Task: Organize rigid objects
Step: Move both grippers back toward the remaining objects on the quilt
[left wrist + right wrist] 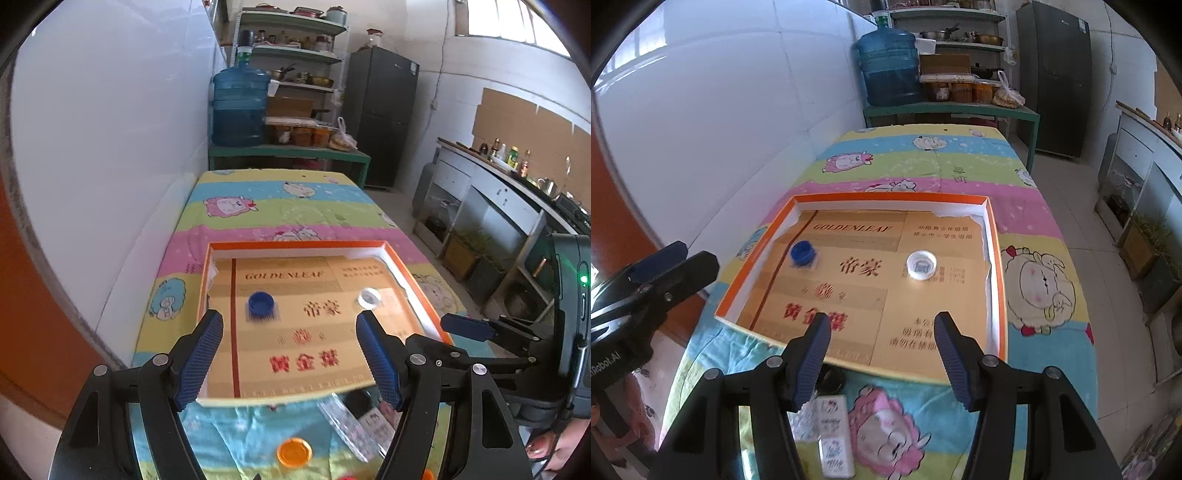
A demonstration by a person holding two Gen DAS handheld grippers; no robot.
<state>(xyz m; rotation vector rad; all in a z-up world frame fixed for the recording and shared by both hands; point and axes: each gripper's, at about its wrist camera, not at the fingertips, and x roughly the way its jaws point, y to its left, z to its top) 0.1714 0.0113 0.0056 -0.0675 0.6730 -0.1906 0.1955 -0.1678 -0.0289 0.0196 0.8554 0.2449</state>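
Left wrist view, left gripper (290, 321): fingers spread wide and holding nothing, hanging over the near edge of the tray (417, 280).
Left wrist view, tray contents: a blue cap (260, 303) sits on the tray's gold floor toward the left, a white cap (369, 297) toward the right, well apart from each other.
Left wrist view, on the cloth: an orange cap (294, 452) lies loose on the tablecloth (266, 210) just short of the tray, beside a clear plastic piece (347, 424) too blurred to name.
Left wrist view, right gripper (466, 327): pokes in from the right; whether it is spread or closed can't be told here.

Right wrist view, right gripper (882, 325): fingers released, wide apart, empty, over the tray's near wall.
Right wrist view, near items: a small patterned box (833, 435) lies on the cloth below the fingers, with a dark round thing (831, 380) just beyond it.

Handling: the caps look light, stiff and slick-sided, likely to skid or flip; best pinched across the ribbed rim, fingers straddling it squarely. The box should take a grip across its narrow sides.
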